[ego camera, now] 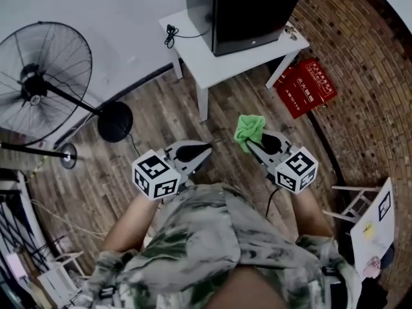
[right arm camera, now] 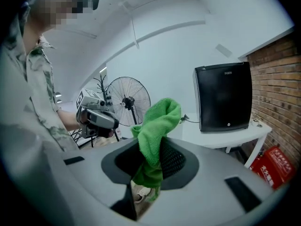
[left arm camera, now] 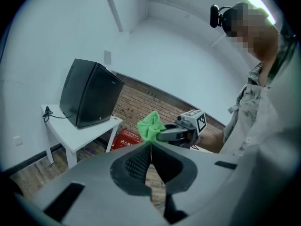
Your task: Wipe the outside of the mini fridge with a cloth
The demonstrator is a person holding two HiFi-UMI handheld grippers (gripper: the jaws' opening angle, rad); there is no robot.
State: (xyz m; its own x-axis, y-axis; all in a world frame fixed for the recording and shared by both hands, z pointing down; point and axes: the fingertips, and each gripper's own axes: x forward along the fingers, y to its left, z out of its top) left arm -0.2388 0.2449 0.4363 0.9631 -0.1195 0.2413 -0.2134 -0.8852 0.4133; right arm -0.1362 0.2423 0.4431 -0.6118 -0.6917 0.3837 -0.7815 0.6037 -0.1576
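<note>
A black mini fridge [ego camera: 248, 8] stands on a small white table [ego camera: 196, 50] against the wall; it also shows in the left gripper view [left arm camera: 89, 93] and the right gripper view [right arm camera: 223, 98]. A green cloth [ego camera: 249, 129] [right arm camera: 155, 131] is pinched in my right gripper [ego camera: 250, 144] [right arm camera: 150, 157], bunched above its jaws and hanging below them. My left gripper [ego camera: 205, 153] [left arm camera: 150, 157] is shut with nothing between its jaws. Both grippers are held in front of my body, well short of the fridge.
A black standing fan [ego camera: 45, 82] with a round base [ego camera: 116, 121] stands on the wooden floor at the left. A red box [ego camera: 308, 85] leans by the brick wall [ego camera: 360, 56] beside the table. A black cable [ego camera: 170, 34] lies on the table's left end.
</note>
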